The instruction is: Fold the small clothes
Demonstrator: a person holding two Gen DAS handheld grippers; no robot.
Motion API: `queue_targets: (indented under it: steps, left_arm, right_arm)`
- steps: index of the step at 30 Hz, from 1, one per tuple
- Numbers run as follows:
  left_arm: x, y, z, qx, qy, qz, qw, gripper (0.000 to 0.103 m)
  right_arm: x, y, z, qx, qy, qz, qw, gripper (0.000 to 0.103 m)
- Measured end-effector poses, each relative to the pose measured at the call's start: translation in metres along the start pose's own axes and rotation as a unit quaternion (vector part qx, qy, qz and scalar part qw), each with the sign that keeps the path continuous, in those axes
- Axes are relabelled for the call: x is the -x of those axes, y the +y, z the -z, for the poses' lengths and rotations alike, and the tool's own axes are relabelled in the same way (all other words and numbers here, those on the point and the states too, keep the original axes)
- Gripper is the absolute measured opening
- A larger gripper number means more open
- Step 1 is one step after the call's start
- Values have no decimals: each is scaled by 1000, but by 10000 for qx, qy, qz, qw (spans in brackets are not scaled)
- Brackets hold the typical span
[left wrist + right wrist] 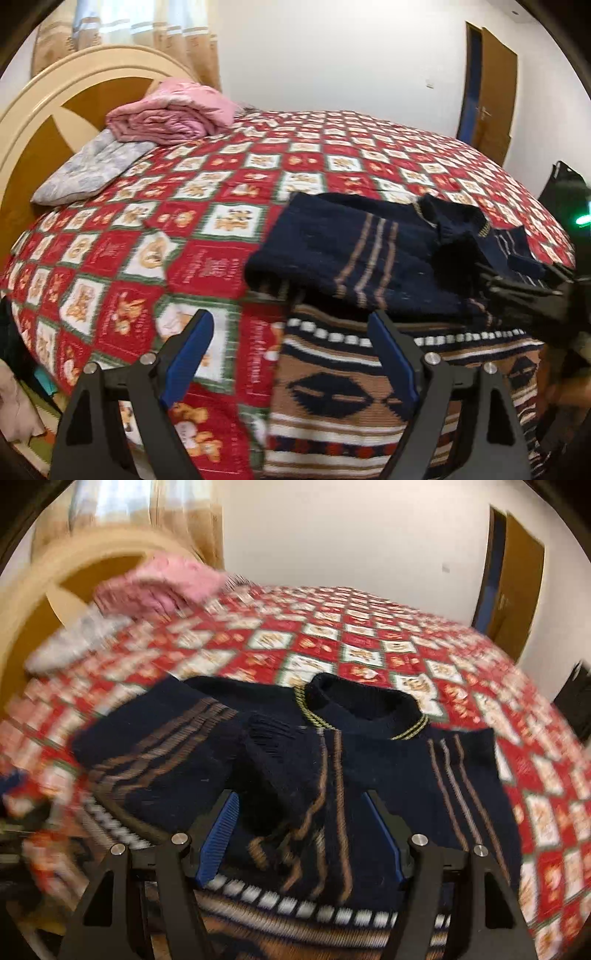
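Observation:
A small navy knit sweater (354, 254) with tan stripes and a brown patterned lower part (332, 398) lies on the bed near the front edge. Its sleeves are folded in over the chest. In the right wrist view the sweater (388, 768) fills the middle, with its neck opening (364, 698) at the far end. My left gripper (291, 332) is open and empty, above the sweater's left edge. My right gripper (301, 812) is open and empty, just above the folded sleeve cuff (277, 746). The right gripper shows as a dark shape (532, 295) at the right in the left wrist view.
The bed has a red and white checked quilt (221, 206). A folded pink blanket (173, 114) and a grey pillow (88, 173) lie by the cream headboard (33, 122). A brown door (491, 88) stands in the far wall. Clutter sits beside the bed at lower left (18, 398).

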State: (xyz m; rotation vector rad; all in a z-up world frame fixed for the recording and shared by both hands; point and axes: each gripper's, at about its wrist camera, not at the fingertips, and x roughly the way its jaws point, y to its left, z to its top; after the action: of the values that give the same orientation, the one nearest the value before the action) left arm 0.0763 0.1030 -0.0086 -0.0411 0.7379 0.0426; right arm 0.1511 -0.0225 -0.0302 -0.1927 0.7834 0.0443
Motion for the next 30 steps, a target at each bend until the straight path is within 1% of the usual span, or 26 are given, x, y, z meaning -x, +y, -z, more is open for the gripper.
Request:
queue_targets:
  steps: [1,2,3,4,5,7,9,11,13,15,17,19,20,22,25,28,30]
  left_arm:
    - [0,5,1,58,17,-40,10000,88]
    - [-1,9,0,114,33,-65,9999,88]
    - [-1,13,-1,158,41,-76,9998,88]
    - [-1,18,-1,235,53,-91,9997,88]
    - [-2,21,-2,283,59,-95,9995,88]
    - [-2,25,-4,363,41,-149,9992,88]
    - [-2,27,-7,431,13,-170,9989,88]
    - [-2,28,-11,473,-6,-140,9988,88]
    - [-1,27,-14,474,-44,-124,9988,88]
    - [1,24,-17,460,-107,-109,9988,88]
    - [1,21,-19,425,-141,-63,9990,88]
    - [0,13,-21,343,-155,-31,9993,88]
    - [-2,9,-21,301,-148,-16,9994,88]
    - [-6,1,-22,236,-113,9,9997,88]
    - [-11,-11,-24,193,-51,128,9997,88]
    - [-11,-22,-25,49,-50,141,9999,88]
    - [-11,-24,-25,-33,-76,102,9999,88]
  right_arm:
    - [-12,3,-1,87,126,173,9997,69]
    - [-19,2,-1,111,210,233,9994,68]
    - [-26,0,-2,102,302,194,9993,51]
    - [-31,-4,-3,24,440,3,9990,18]
    - [-33,-12,-5,-97,547,-152,9983,13]
    - [-32,-28,-13,-414,549,-428,9967,11]
    - [-20,-49,-23,-660,370,-571,9955,10]
    - [-6,-71,-31,-936,138,-884,9916,10]
    - [8,-96,-37,-1267,-55,-1163,9851,10]
    - [24,-126,-34,-1653,-316,-1502,9742,10]
    - [34,-151,-25,-1897,-571,-1700,9653,10]
    - [32,-169,-7,-2157,-687,-1960,9541,10]
    - [26,-178,6,-2345,-619,-2031,9487,10]
    - [8,-194,34,-2739,-304,-1954,9412,10]
    - [-10,-208,69,-3132,37,-1840,9317,10]
    - [-13,-217,87,-3265,194,-1736,9289,10]
    - [-5,-220,91,-3329,125,-1720,9270,10]
